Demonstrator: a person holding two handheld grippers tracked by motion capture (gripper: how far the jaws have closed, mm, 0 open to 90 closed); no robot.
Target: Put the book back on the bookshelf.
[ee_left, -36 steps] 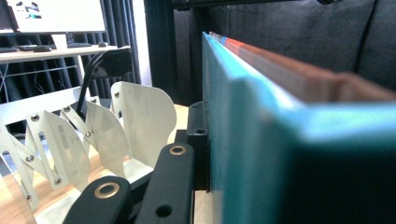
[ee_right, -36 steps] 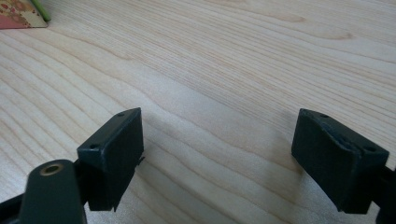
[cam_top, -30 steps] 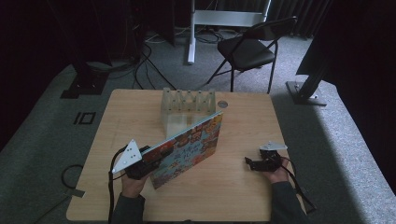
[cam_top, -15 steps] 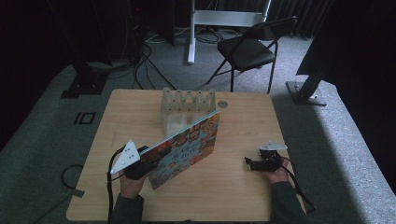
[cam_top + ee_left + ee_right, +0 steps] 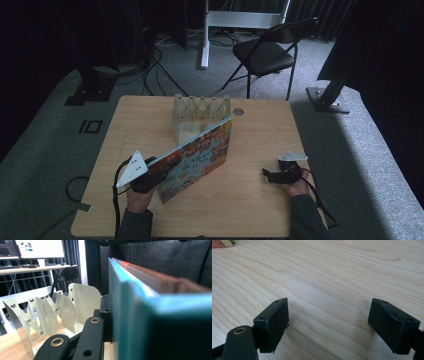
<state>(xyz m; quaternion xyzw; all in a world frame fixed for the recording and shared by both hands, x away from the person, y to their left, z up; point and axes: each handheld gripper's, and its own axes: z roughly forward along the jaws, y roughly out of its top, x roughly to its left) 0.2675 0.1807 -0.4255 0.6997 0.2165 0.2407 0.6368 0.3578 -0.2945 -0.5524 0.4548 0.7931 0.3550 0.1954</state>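
My left tool (image 5: 150,176) clamps a book (image 5: 197,157) at lower centre, tilted on edge over the surface (image 5: 260,130); bright cartoon cover, teal spine (image 5: 130,315). My right tool (image 5: 272,176) rests wide open, empty. Behind the book stands a white rack (image 5: 200,112).

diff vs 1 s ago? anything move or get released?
No visible change. The left gripper stays clamped on the colourful picture book, held tilted up with its far corner by the white slotted rack. The right gripper stays open and empty over the light wooden table.
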